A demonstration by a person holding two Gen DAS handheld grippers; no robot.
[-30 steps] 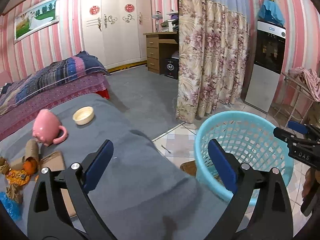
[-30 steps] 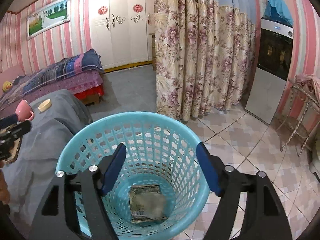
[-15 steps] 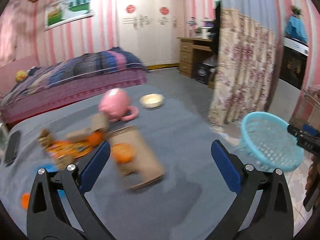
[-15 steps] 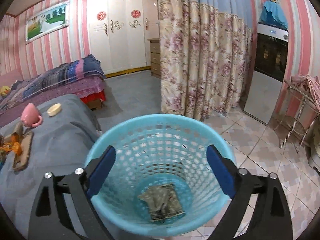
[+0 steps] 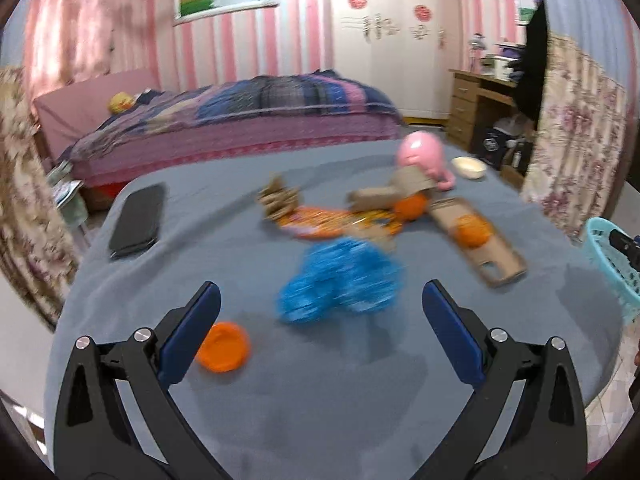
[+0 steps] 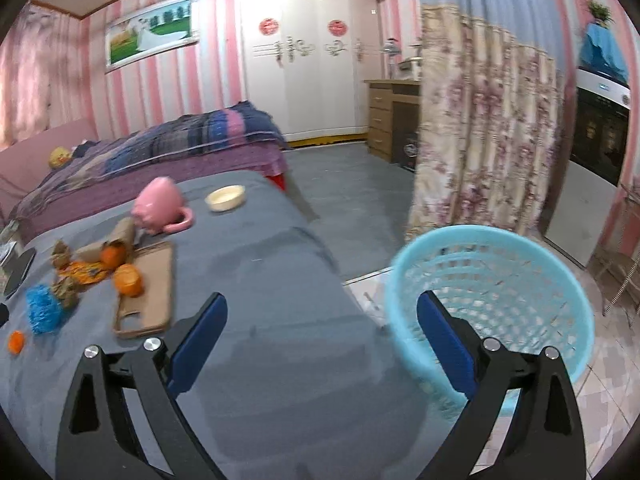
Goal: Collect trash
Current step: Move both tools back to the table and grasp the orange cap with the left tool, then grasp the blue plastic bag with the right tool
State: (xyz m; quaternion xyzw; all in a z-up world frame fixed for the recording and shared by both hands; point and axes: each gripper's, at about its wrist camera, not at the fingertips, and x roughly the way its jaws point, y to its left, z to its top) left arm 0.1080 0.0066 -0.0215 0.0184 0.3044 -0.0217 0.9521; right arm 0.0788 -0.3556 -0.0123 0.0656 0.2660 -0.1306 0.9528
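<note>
Trash lies on the grey-blue table (image 5: 360, 380): a crumpled blue wrapper (image 5: 340, 280), an orange lid (image 5: 222, 346), an orange foil wrapper (image 5: 320, 222), crumpled brown paper (image 5: 278, 198) and a cardboard tube (image 5: 394, 190). My left gripper (image 5: 320, 292) is open and empty, just short of the blue wrapper. A light blue mesh basket (image 6: 500, 280) stands on the floor by the table's right end. My right gripper (image 6: 322, 302) is open and empty, over the table's edge left of the basket. The blue wrapper (image 6: 42, 312) and orange lid (image 6: 16, 342) also show far left.
Two oranges (image 5: 472, 230) sit on and beside a wooden board (image 5: 492, 260). A pink cup (image 5: 424, 156) on its side, a cream bowl (image 5: 468, 167) and a black phone (image 5: 138, 220) are also on the table. A bed, a flowered curtain (image 6: 480, 140) and a tiled floor surround it.
The left gripper swung left from the basket to face the trash pile on the table. The right gripper left its place over the basket, moved toward the table, and its jaws widened.
</note>
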